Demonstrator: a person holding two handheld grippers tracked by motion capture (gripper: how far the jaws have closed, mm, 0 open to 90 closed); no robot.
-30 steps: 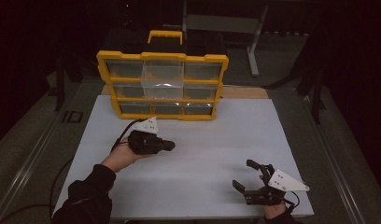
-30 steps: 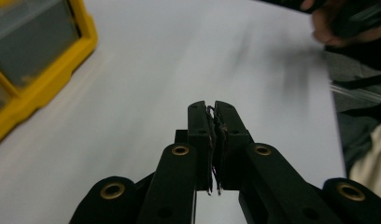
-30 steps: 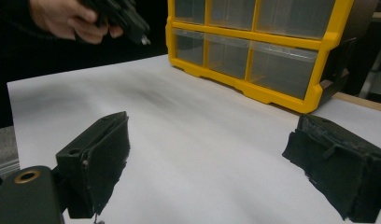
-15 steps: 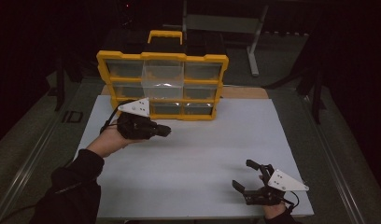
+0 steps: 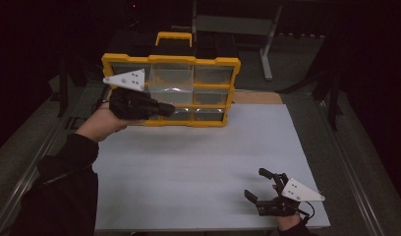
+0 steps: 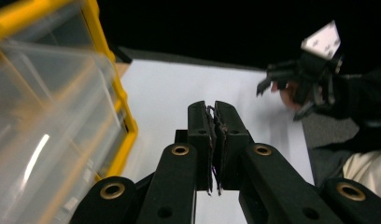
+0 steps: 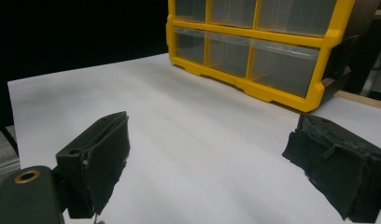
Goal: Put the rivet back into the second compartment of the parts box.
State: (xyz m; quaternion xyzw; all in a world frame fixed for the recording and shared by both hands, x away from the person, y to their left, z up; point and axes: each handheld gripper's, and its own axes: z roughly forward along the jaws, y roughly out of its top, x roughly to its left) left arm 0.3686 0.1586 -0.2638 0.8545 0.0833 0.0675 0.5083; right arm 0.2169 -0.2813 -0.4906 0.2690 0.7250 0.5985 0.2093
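A yellow organizer [image 5: 171, 59] with clear drawers stands upright at the far edge of the white board [image 5: 198, 162]. Its middle drawer [image 5: 171, 83] looks pulled out a little. My left gripper [image 5: 166, 109] is held in the air in front of the organizer's lower left drawers, pointing right, jaws pressed together with nothing between them [image 6: 215, 116]. The protruding clear drawer [image 6: 39, 126] shows close at the left of the left gripper view. My right gripper [image 5: 255, 183] rests low near the board's front right corner, open and empty [image 7: 216, 154], facing the organizer [image 7: 254, 35].
A strip of bare wood [image 5: 257, 97] lies behind the board at the right of the organizer. Metal rails [image 5: 353, 167] run along both sides of the table. A grey stand [image 5: 267, 54] rises at the back. The surroundings are dark.
The left hand has lifted its shut gripper from near the board up and back, to the height of the organizer's lower drawers. The right gripper has stayed in place.
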